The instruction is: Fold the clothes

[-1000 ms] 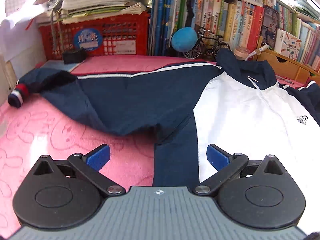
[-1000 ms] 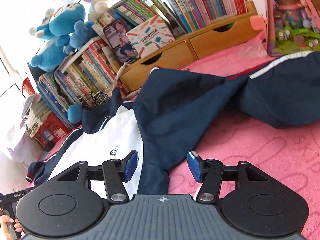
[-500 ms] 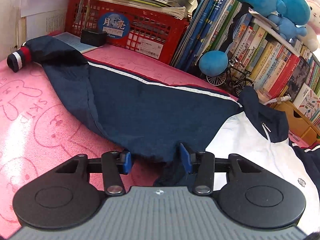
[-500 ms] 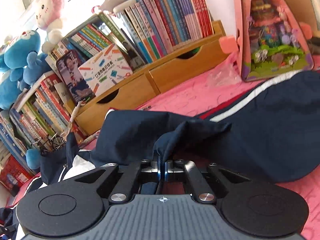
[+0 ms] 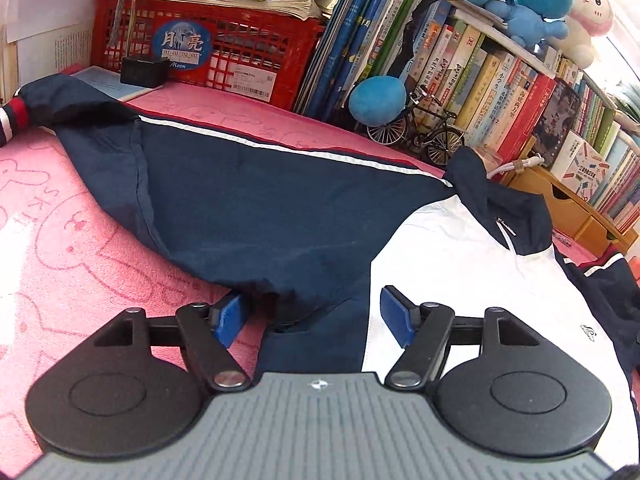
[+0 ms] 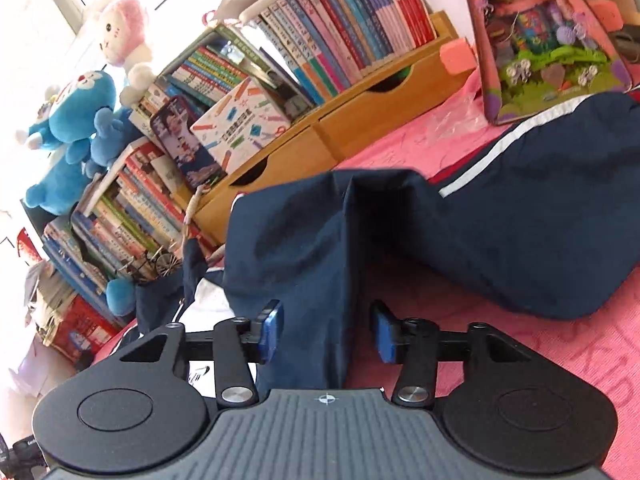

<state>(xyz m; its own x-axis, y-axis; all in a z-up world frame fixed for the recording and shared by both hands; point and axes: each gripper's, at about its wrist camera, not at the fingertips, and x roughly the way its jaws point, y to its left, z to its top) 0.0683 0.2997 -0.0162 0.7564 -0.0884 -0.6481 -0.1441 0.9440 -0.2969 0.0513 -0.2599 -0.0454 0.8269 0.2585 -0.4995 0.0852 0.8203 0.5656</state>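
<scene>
A navy and white jacket (image 5: 460, 264) lies front up on the pink cloth (image 5: 60, 248), its sleeves spread to either side. My left gripper (image 5: 311, 316) hovers over the underarm. Its jaws are opening, and the lower edge of the navy left sleeve (image 5: 248, 208) lies between the blue pads (image 5: 394, 314) untouched. My right gripper (image 6: 327, 336) is over the other side. Its jaws are opening too, around a raised fold of navy fabric (image 6: 312, 264) that the pads do not press. The right sleeve (image 6: 520, 216) runs off to the right.
Behind the jacket are a red crate (image 5: 208, 48) with stacked papers, rows of books (image 5: 500, 92), a model bicycle (image 5: 420, 132), a blue ball (image 5: 378, 94), wooden drawers (image 6: 320, 148), plush toys (image 6: 68, 136) and a pink toy box (image 6: 552, 40).
Both grippers closed in on the jacket and have opened again. The right one was shut on a navy fold half a second ago and has let it go. Both moved slightly.
</scene>
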